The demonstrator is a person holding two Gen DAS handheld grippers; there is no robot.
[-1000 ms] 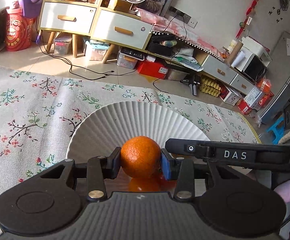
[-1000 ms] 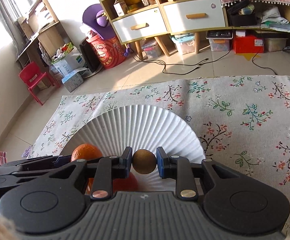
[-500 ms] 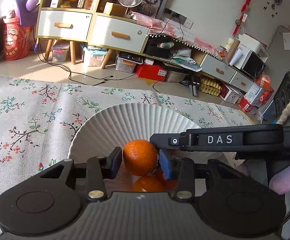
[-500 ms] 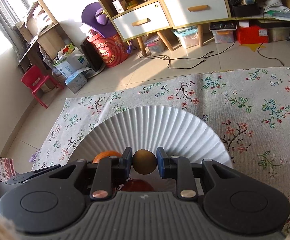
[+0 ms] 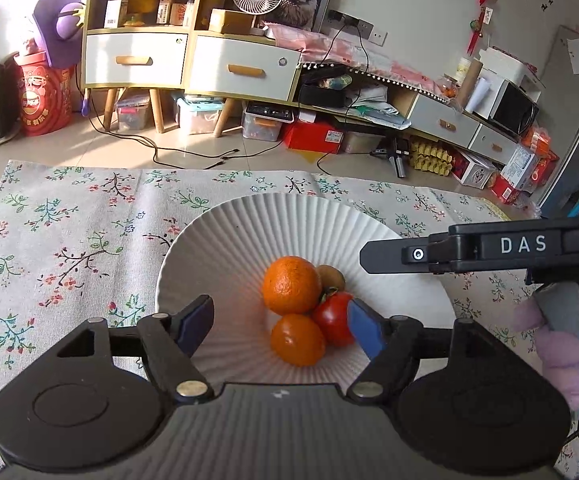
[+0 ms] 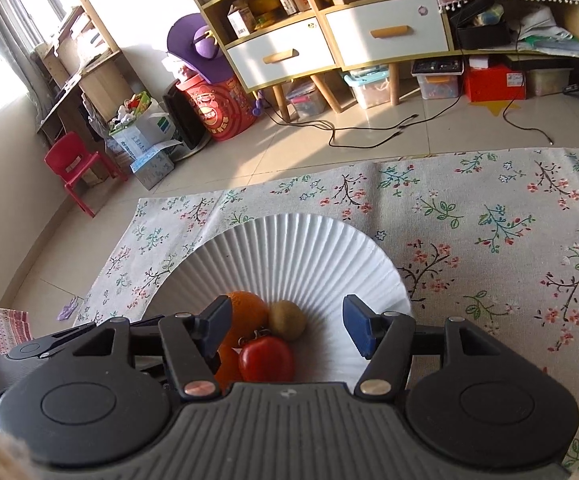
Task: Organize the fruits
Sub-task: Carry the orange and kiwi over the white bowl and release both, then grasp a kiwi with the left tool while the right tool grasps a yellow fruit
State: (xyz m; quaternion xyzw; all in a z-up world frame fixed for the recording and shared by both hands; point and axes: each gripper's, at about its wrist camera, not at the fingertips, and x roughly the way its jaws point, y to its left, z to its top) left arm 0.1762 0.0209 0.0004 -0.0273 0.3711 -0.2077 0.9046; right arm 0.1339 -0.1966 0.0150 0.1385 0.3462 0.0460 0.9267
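Observation:
A white ribbed plate (image 5: 249,232) lies on a floral cloth. In it sit a large orange (image 5: 291,285), a smaller orange (image 5: 297,340), a red tomato (image 5: 334,318) and a brown kiwi (image 5: 331,277), all touching. My left gripper (image 5: 279,326) is open and empty above the plate's near side. My right gripper (image 6: 287,328) is open and empty over the same plate (image 6: 289,248); the kiwi (image 6: 287,320), tomato (image 6: 266,358) and large orange (image 6: 245,316) lie between and below its fingers. The right gripper's body (image 5: 489,248) shows at the right of the left wrist view.
The floral cloth (image 5: 69,240) spreads on a tiled floor. A cabinet with white drawers (image 5: 193,64), storage boxes, cables and a red drum (image 5: 43,100) stand beyond it. A red child's chair (image 6: 75,164) and cartons stand at the left wall.
Both grippers have opened. The left let go of the large orange and the right let go of the kiwi; both fruits now rest in the plate. Both grippers have risen.

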